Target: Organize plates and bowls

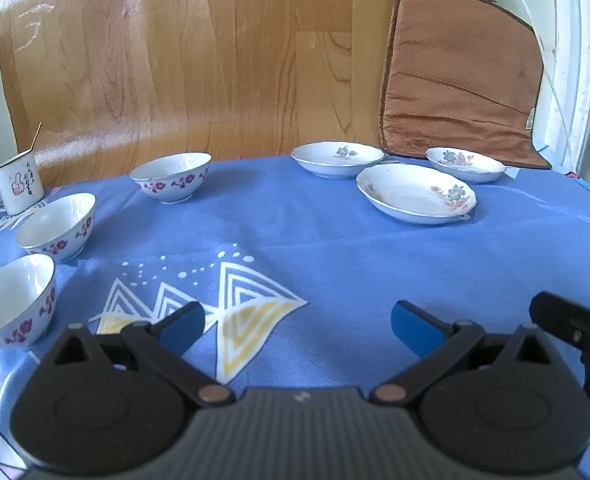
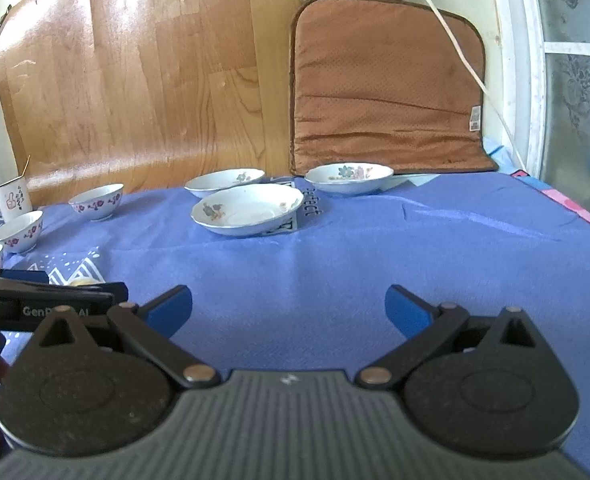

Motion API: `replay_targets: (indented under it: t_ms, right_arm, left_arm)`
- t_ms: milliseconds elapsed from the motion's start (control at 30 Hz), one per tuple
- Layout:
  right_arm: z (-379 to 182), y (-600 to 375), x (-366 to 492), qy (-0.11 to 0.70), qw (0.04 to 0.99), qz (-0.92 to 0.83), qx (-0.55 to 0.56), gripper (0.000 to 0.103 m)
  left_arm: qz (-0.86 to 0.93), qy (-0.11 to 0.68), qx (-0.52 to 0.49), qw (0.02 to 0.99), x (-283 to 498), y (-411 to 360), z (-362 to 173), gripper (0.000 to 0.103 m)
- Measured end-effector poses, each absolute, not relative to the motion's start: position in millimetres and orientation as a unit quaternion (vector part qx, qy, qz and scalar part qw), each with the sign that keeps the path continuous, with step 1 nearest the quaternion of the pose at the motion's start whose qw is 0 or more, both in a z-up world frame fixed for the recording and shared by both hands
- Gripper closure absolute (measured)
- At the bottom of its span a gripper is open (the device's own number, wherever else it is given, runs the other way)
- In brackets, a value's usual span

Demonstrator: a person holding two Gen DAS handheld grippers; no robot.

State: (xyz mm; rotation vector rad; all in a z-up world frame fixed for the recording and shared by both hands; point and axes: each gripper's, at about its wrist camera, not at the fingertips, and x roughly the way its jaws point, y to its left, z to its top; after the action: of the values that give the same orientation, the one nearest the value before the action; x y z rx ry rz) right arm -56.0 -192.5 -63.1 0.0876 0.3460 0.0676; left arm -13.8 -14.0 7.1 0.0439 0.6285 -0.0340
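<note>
Here, on the blue cloth (image 1: 315, 232), things run left to right from a white mug (image 1: 15, 184) at about ten o'clock in the left wrist view, standing upright at the far left edge. Just beside it sit three flowered bowls: the nearest bowl (image 1: 15, 300) at nine o'clock, the middle bowl (image 1: 57, 226) just behind it, and the far bowl (image 1: 171, 176) at eleven o'clock, each upright and apart from the others. Past twelve o'clock lie three shallow plates: the back plate (image 1: 337, 158), the front plate (image 1: 415, 194) close in front of it, and the right plate (image 1: 465, 164) at one o'clock near a brown cushion (image 1: 459, 80) leaning on the wall. The left gripper (image 1: 297, 324) hovers low over the cloth, its blue fingers spread wide with nothing between them. The right gripper (image 2: 289, 306) is likewise released, fingers apart over bare cloth, with the plates at about twelve o'clock ahead of it.
</note>
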Motion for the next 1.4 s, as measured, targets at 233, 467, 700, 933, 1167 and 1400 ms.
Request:
replay_targets:
  t_ms: [233, 467, 700, 933, 1167, 1400]
  right_arm:
    - [-53, -194, -50, 0.158, 0.986, 0.032, 0.043, 0.002]
    - [-57, -193, -44, 0.142, 0.988, 0.031, 0.05, 0.002]
    - [-57, -184, -54, 0.115, 0.992, 0.039, 0.022, 0.01]
    - [-56, -189, -50, 0.121, 0.991, 0.041, 0.04, 0.01]
    - [-59, -192, -49, 0.126, 0.99, 0.045, 0.052, 0.01]
    - [-59, -194, -47, 0.134, 0.988, 0.046, 0.064, 0.01]
  left_arm:
    - [-0.021, 0.304, 0.009, 0.952, -16, -9, 6, 0.0]
    - [-0.02, 0.299, 0.004, 0.954, -17, -7, 6, 0.0]
    - [-0.021, 0.287, 0.009, 0.958, -21, -7, 7, 0.0]
    - [-0.021, 0.279, 0.011, 0.96, -23, -8, 9, 0.0]
    - [-0.024, 0.276, 0.012, 0.961, -25, -7, 9, 0.0]
    - [-0.026, 0.273, 0.013, 0.962, -26, -7, 9, 0.0]
